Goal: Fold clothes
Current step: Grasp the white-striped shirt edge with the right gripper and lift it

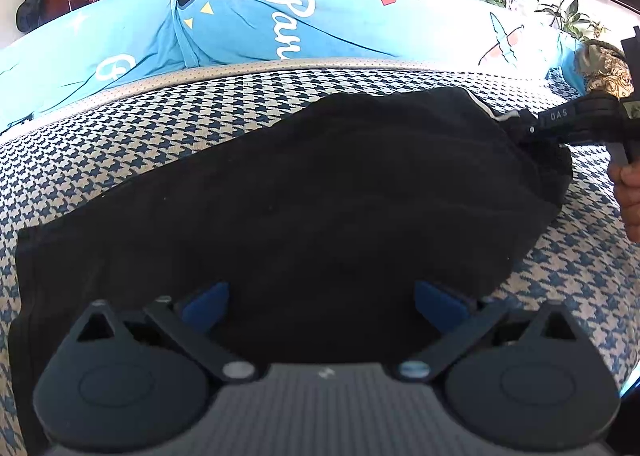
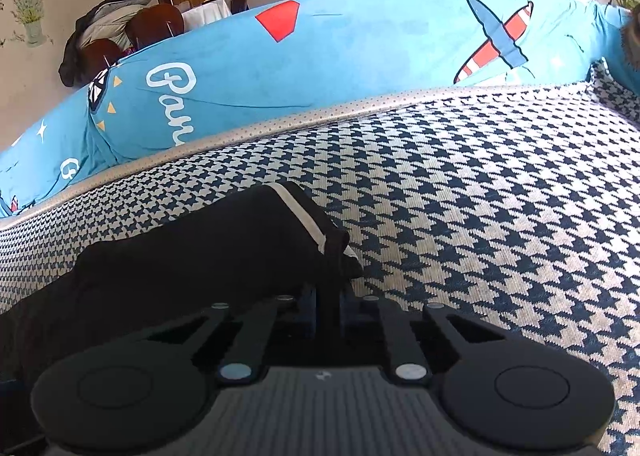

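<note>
Black garment (image 1: 304, 192) lies spread flat on the houndstooth cushion (image 2: 480, 192), in front of the blue printed cover (image 2: 360, 56); right claw (image 2: 328, 296) is pinched narrow on a bunched bit of cloth at the garment's white-striped end, the end farther from the left claw (image 1: 320, 304). Left claw hovers wide over the garment's near edge, nothing between its blue pads (image 1: 208, 304). Judged step: first fold just being set up; next move likely calls for the left claw to nip its edge so both lift together
</note>
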The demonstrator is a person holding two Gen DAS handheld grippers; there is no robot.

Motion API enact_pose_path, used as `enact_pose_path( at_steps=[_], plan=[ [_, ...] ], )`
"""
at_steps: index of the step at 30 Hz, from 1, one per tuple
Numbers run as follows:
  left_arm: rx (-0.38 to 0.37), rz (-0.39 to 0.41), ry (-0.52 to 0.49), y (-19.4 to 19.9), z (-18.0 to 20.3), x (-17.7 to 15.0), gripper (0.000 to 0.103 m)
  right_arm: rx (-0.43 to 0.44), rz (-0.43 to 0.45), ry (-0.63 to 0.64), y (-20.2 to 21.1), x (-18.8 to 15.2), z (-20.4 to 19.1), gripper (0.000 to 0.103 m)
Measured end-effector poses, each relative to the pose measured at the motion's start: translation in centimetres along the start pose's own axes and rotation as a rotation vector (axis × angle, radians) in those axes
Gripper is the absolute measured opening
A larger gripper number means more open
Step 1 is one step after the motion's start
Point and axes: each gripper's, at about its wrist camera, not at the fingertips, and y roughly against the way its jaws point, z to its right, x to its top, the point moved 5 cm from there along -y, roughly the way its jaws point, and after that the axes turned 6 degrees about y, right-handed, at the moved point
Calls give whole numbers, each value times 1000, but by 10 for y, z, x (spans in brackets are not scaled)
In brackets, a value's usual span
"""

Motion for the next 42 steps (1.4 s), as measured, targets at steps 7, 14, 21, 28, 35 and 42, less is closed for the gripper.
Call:
enact_pose_path(
  at_steps=[7, 14, 21, 28, 35, 42],
  plan=[
    [-7, 3, 0, 1, 0, 0, 103, 22, 119, 223, 34, 15, -63, 11],
    [-18, 12, 12, 4, -1, 0, 103, 106, 112, 473, 35, -8, -135, 11],
    [-20, 13, 11, 4, -1, 0, 103, 122, 59, 547, 9, -33, -153, 17],
    [-13, 17, -7, 3, 1, -2, 103, 223, 28, 500, 22, -38, -157, 37],
    [-19, 25, -12, 3, 0, -4, 103, 322, -12, 399, 50, -47, -163, 41],
    [-44, 33, 42, 12, -7, -2, 103, 233, 122, 190, 90, -45, -134, 46]
  ],
)
